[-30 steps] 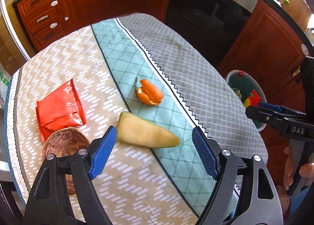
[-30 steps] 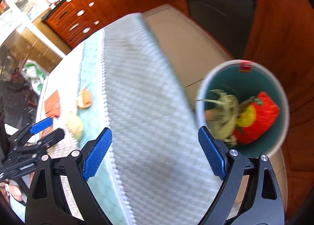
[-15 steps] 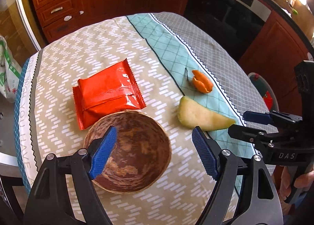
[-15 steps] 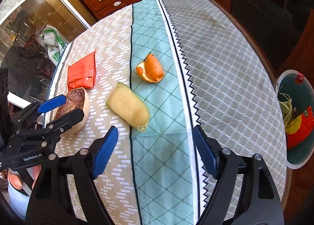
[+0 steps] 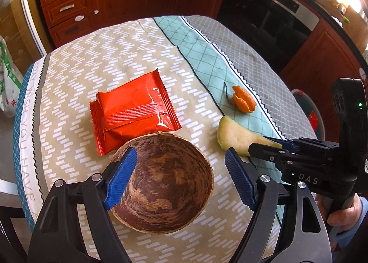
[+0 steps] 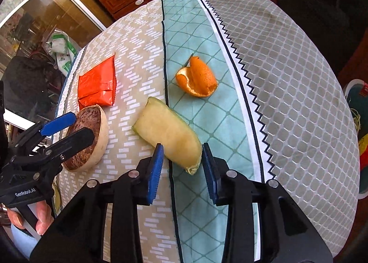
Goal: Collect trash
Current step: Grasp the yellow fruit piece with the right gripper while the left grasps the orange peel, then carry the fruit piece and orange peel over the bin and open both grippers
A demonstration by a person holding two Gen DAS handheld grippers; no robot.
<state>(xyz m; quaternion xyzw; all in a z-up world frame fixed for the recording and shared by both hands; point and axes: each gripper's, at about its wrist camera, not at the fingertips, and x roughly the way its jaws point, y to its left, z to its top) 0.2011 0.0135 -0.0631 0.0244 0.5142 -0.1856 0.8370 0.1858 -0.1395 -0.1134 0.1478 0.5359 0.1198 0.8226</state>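
Observation:
A brown coconut shell half (image 5: 165, 185) lies on the patterned tablecloth, and my left gripper (image 5: 180, 178) stands open astride it, its left pad at the rim. Just beyond the shell lies a red snack wrapper (image 5: 133, 111). To the right are a pale yellow fruit peel (image 6: 168, 134) and an orange peel (image 6: 197, 79). My right gripper (image 6: 182, 166) has the near end of the yellow peel between its pads; its jaws are closing, with a thin gap still showing on the left. The right wrist view also shows the left gripper (image 6: 69, 131) around the shell (image 6: 96, 129).
A teal bin (image 6: 357, 102) with trash inside stands on the floor past the table's right edge, also seen as the bin (image 5: 308, 111) behind the right gripper. Wooden cabinets (image 5: 76, 5) and a dark oven front (image 5: 271, 12) lie beyond the table. A hand (image 6: 34, 219) holds each gripper.
My left gripper swung from the yellow peel to over the coconut shell. My right gripper came from above the bin to the table, dropped onto the yellow peel, and its jaws narrowed.

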